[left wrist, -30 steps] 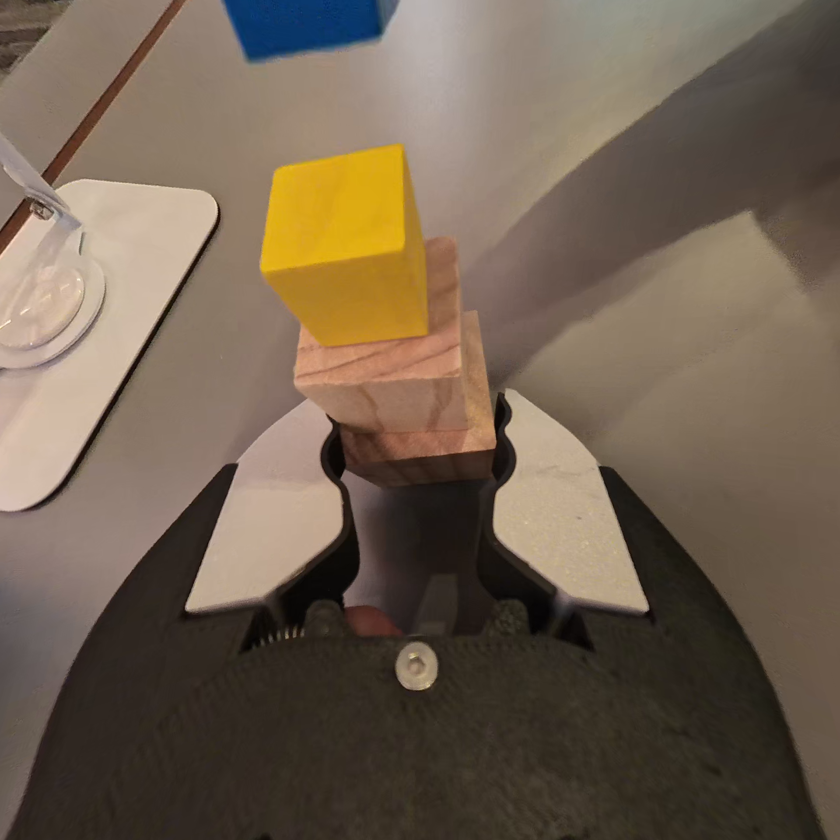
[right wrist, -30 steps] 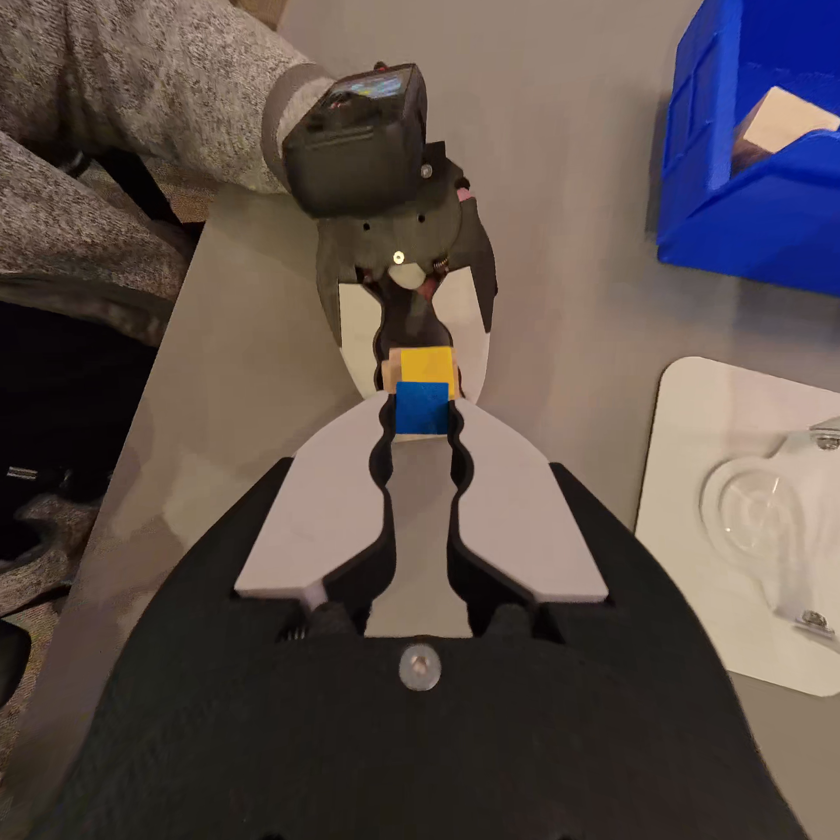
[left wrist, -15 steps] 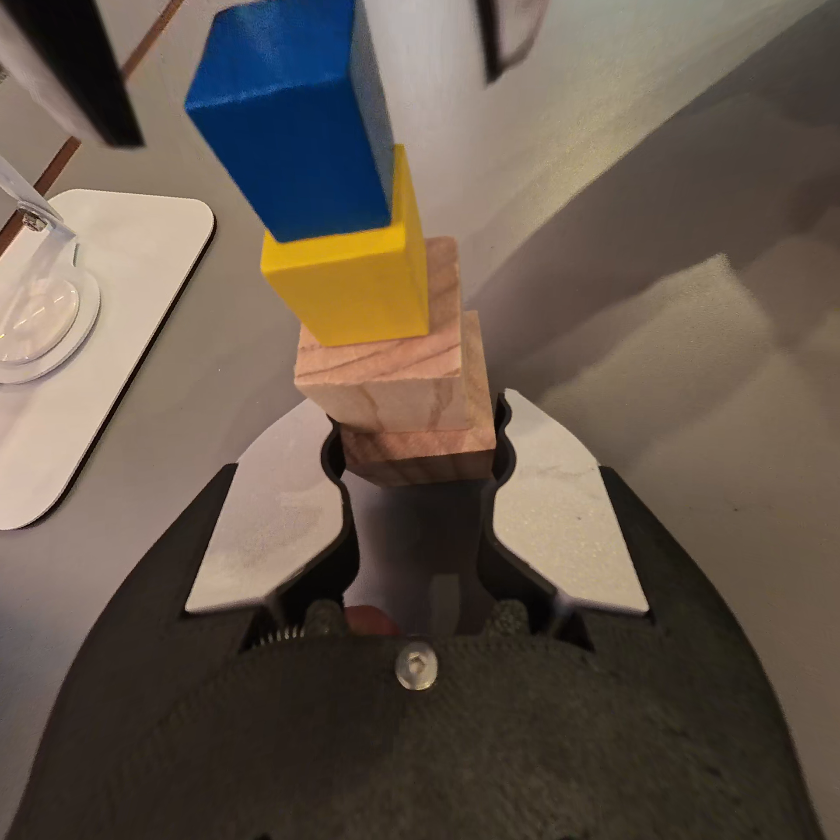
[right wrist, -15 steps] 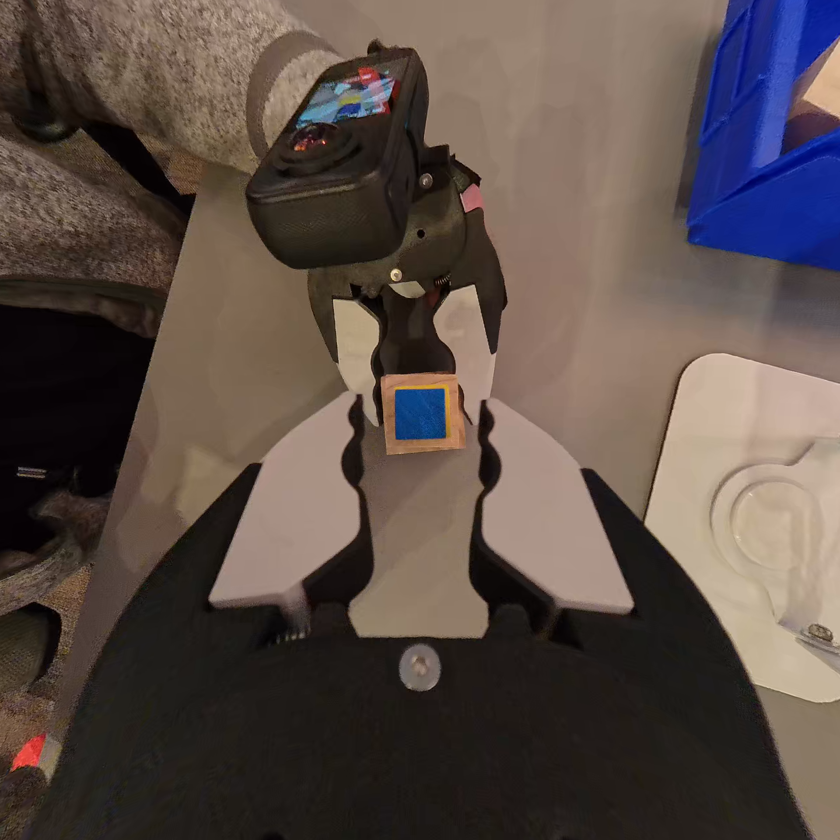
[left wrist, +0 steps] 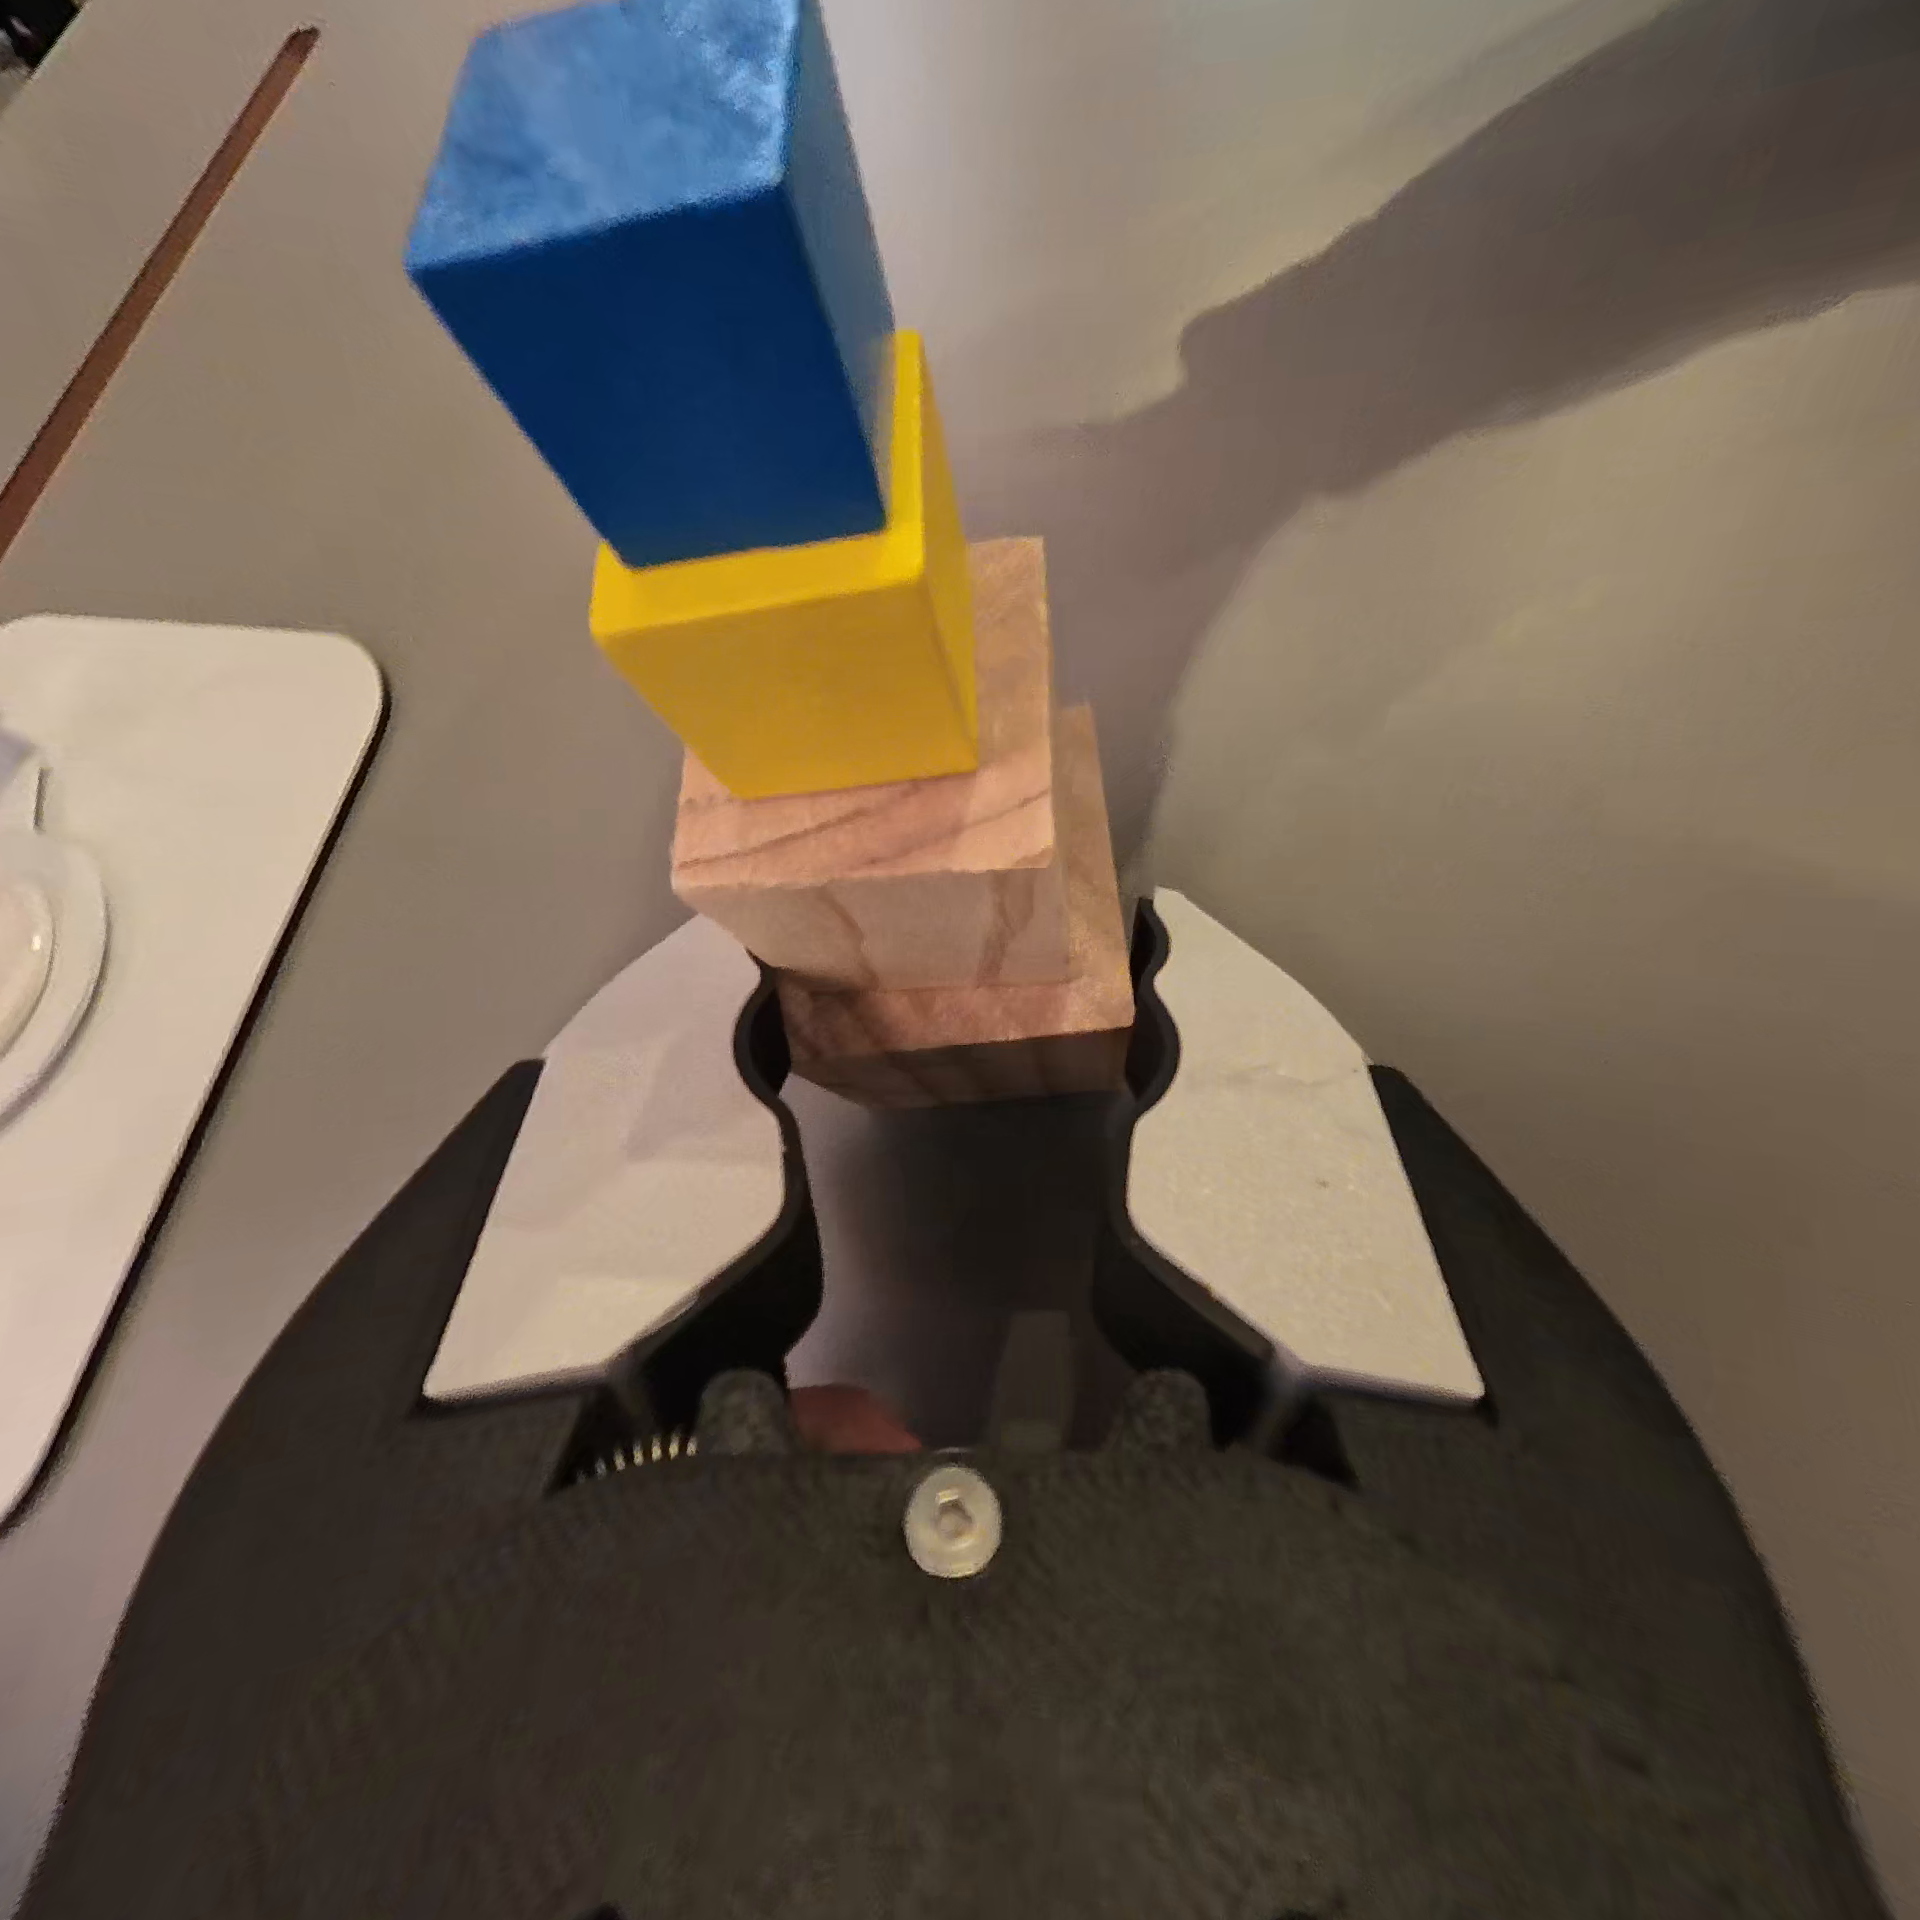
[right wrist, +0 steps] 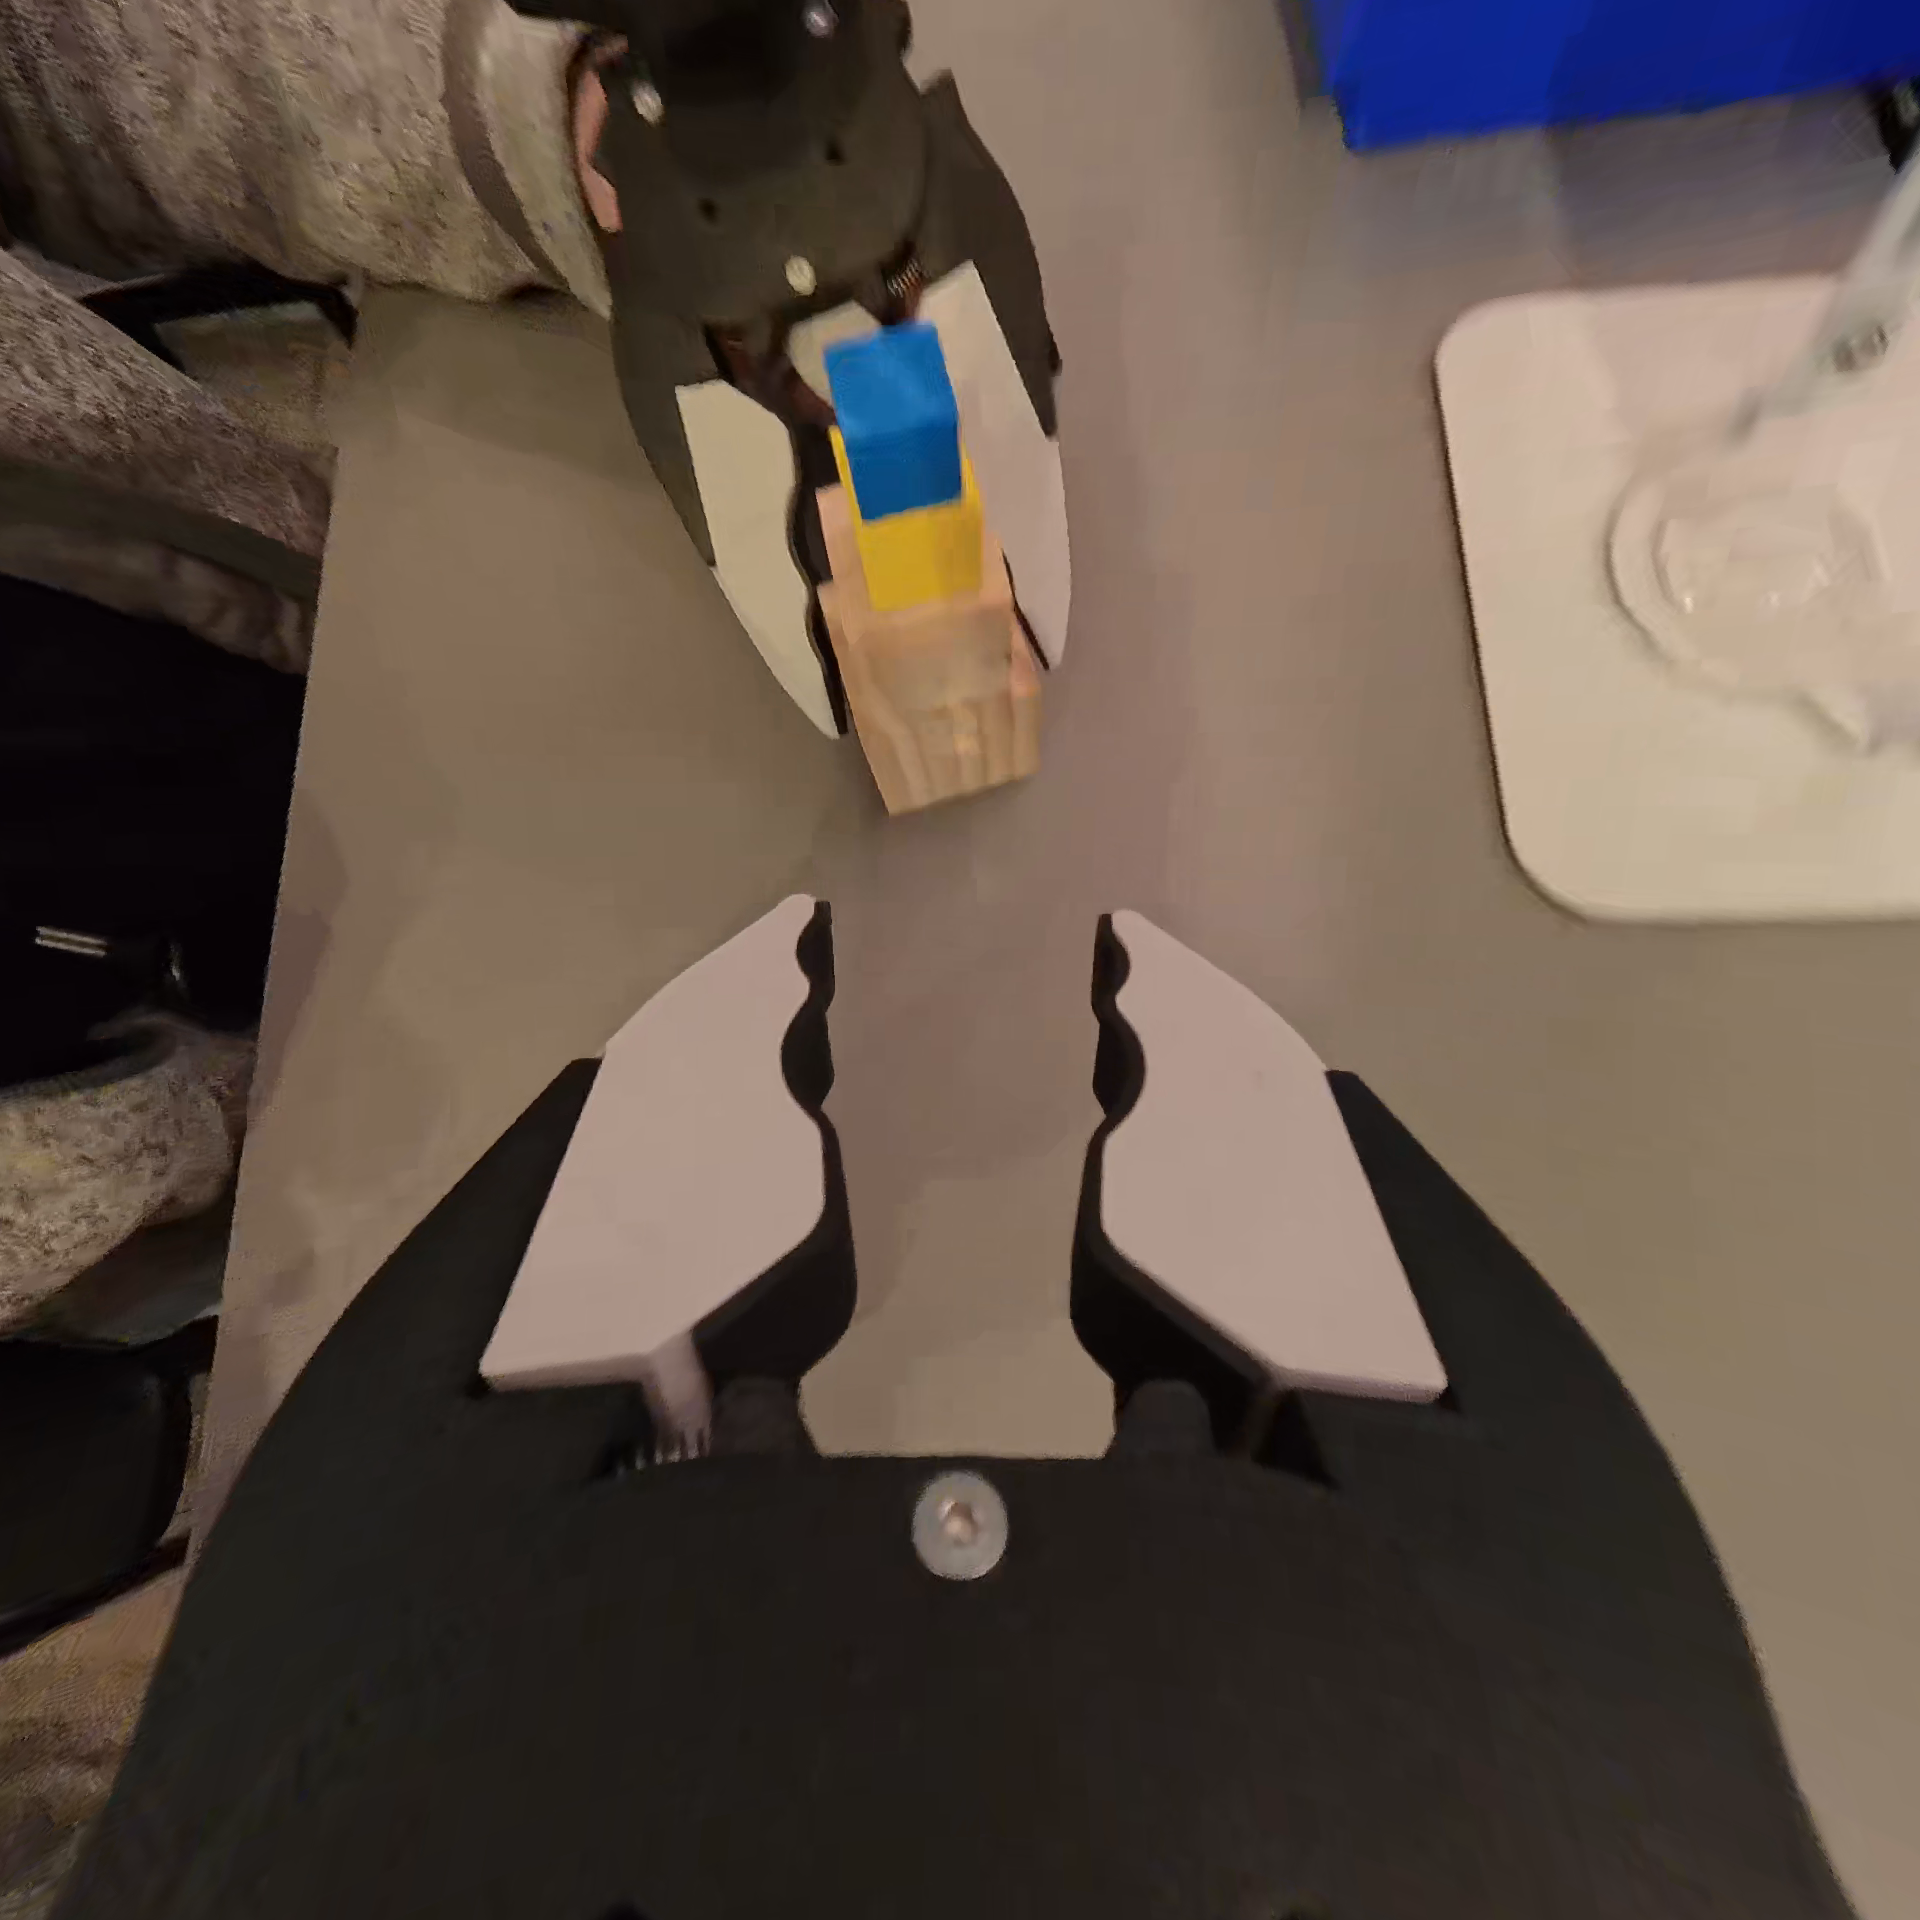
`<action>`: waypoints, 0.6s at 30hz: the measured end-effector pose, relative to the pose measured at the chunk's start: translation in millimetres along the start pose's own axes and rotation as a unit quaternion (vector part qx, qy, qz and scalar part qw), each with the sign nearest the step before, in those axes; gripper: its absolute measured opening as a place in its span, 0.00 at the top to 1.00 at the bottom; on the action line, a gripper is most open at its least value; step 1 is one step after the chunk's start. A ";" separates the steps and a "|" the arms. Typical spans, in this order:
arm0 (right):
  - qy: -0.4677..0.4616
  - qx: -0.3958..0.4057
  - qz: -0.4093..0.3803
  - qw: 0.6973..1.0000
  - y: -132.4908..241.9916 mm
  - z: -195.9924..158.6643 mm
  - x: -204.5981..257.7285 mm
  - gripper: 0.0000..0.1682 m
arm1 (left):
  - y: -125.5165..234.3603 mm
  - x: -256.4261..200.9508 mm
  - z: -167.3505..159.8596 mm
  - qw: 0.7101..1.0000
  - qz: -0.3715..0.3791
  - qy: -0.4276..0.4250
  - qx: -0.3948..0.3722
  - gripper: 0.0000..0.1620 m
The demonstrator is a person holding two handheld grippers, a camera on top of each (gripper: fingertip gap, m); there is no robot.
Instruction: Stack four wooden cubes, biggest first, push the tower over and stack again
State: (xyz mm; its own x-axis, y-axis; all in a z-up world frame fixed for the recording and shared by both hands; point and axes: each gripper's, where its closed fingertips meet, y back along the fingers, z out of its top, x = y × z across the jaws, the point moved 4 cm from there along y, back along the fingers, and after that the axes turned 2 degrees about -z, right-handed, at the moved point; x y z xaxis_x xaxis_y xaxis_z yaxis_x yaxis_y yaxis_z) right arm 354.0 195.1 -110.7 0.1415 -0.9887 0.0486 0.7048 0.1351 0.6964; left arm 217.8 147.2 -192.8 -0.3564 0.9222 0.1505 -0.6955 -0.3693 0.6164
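Note:
A tower of four cubes stands on the grey table. From the bottom up it is a large wooden cube [left wrist: 956,1049], a smaller wooden cube [left wrist: 883,894], a yellow cube [left wrist: 800,686] and a blue cube [left wrist: 644,343]. My left gripper [left wrist: 951,956] is shut on the bottom wooden cube, with its fingertips against the cube's two sides. The right wrist view shows the tower from the other side, with the blue cube [right wrist: 894,426] on top and the left gripper [right wrist: 940,686] around the base. My right gripper [right wrist: 961,925] is open and empty, a short way back from the tower.
A white board with a clear plastic piece [left wrist: 187,831] lies left of the tower; it also shows in the right wrist view [right wrist: 1662,623]. A blue bin [right wrist: 1558,62] stands at the far right. A person's grey sleeve [right wrist: 260,135] is behind the left gripper, near the table's edge. One gripper's finger ends stand about 12 cm off the other's.
My right gripper set the blue cube on the yellow cube, opened, and drew back from the tower. My left gripper kept its hold on the bottom cube.

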 end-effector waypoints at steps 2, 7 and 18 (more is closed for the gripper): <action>-0.033 -0.018 -0.017 0.999 11.7 -28.6 -6.1 0.73 | -14.4 1.0 11.6 1.000 -0.009 -0.010 0.007 0.61; -0.092 -0.020 -0.068 0.993 32.1 -88.1 -20.2 0.73 | -56.6 10.0 43.8 0.999 -0.027 -0.030 0.009 0.61; -0.134 -0.038 -0.123 0.983 46.4 -119.8 -40.3 0.75 | -129.6 33.6 97.4 0.998 -0.039 -0.035 -0.017 0.61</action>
State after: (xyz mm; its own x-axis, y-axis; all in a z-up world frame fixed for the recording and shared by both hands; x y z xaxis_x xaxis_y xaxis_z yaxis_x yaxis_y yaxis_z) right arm 464.2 249.0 -166.1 -0.2208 -0.9720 0.0798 0.7465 -0.1157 0.6553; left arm 356.7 237.2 -192.4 -0.2568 0.9537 0.1564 -0.7407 -0.2982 0.6020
